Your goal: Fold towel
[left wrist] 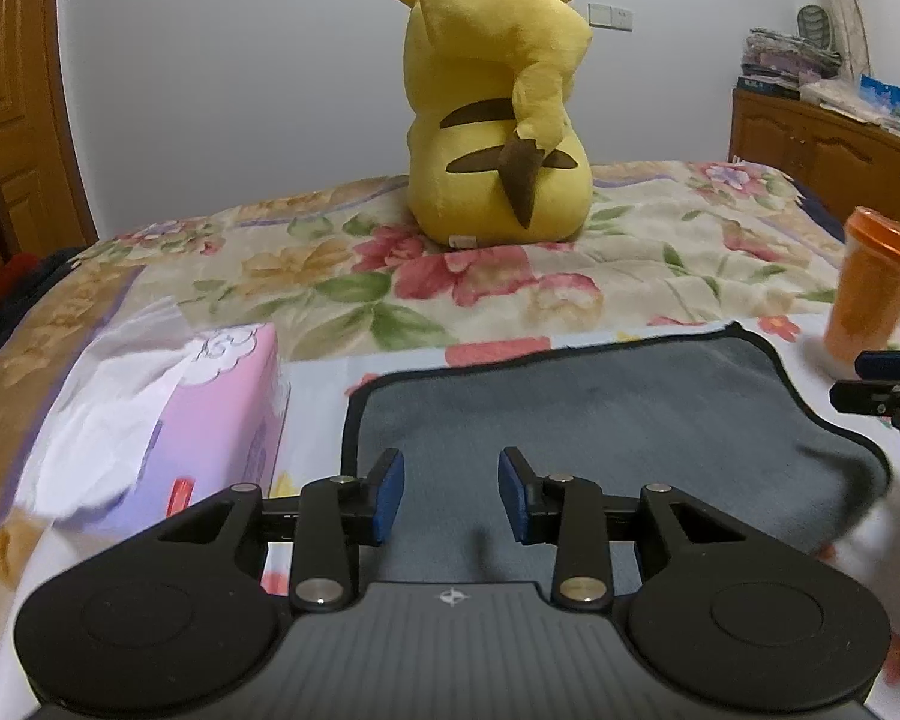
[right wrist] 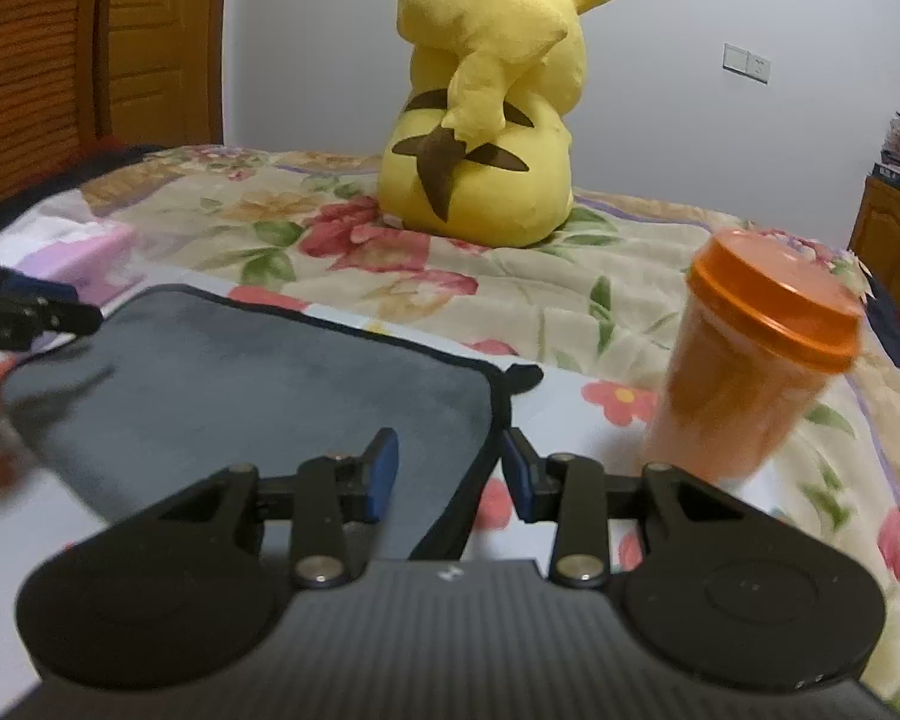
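Note:
A grey towel (left wrist: pixel 600 420) with a black hem lies on the floral bedspread; in the right wrist view the towel (right wrist: pixel 258 378) spreads ahead and to the left. My left gripper (left wrist: pixel 451 495) is open and empty, just above the towel's near part. My right gripper (right wrist: pixel 450 474) is open and empty, straddling the towel's right hem. The right gripper's fingers (left wrist: pixel 888 384) show at the right edge of the left wrist view. The left gripper's fingers (right wrist: pixel 36 312) show at the left edge of the right wrist view, above the towel's left corner.
A pink tissue box (left wrist: pixel 210 414) sits left of the towel. An orange lidded cup (right wrist: pixel 756 360) stands to its right. A big yellow plush toy (left wrist: pixel 498 96) sits further back on the bed. A wooden cabinet (left wrist: pixel 828 144) stands at the far right.

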The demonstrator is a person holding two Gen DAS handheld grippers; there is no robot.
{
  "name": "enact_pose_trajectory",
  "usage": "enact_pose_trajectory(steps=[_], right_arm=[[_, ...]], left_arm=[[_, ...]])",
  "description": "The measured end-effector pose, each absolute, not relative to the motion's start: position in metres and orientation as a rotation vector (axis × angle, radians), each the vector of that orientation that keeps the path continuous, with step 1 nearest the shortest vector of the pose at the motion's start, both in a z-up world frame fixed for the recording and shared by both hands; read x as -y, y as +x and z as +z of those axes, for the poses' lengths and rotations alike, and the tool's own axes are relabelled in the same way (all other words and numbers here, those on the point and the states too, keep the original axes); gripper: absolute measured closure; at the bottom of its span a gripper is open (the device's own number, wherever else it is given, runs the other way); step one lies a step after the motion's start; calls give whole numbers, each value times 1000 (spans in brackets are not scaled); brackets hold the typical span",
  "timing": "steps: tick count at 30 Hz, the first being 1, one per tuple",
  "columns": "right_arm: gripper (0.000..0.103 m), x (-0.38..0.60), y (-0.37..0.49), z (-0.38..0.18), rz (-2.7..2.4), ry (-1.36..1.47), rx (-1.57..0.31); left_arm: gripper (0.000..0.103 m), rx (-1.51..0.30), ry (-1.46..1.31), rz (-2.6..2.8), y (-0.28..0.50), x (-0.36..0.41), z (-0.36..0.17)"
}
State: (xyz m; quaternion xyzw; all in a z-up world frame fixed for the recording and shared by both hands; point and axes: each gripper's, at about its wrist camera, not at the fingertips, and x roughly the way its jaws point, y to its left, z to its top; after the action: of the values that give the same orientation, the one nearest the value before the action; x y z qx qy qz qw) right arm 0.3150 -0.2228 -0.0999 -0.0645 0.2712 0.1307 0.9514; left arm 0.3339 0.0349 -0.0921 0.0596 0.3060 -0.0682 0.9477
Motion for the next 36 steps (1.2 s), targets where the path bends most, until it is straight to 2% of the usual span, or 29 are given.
enact_pose_trajectory(steps=[11,14,18,22,26,28,31,33,35,36], right_arm=[[64,226,266,-61,271,-100,-540],[63,228,253,-52,269,-97,-533],[63,231,238,-42,265,-93,-521],[61,232,226,-34,258,-86,-509],[50,233,214,-26,250,-77,-494],[49,234,208,-22,249,-75,-487],[43,234,199,-17,258,-70,-479],[26,235,192,-14,270,-62,-467],[15,236,186,-10,271,-50,-456],[11,236,184,-9,273,-43,-452]], left_arm=[[63,-624,121,-152,282,-34,-56],[54,-616,125,-159,269,-33,-46],[51,-599,140,-163,251,-31,-32],[41,-584,155,-165,238,-28,-21],[31,-569,162,-169,222,-23,-12],[27,-563,168,-174,214,-21,-7],[13,-562,163,-177,205,-18,-1],[9,-555,163,-182,198,-15,3],[0,-546,163,-184,192,-12,7],[0,-538,160,-181,188,-11,9]])
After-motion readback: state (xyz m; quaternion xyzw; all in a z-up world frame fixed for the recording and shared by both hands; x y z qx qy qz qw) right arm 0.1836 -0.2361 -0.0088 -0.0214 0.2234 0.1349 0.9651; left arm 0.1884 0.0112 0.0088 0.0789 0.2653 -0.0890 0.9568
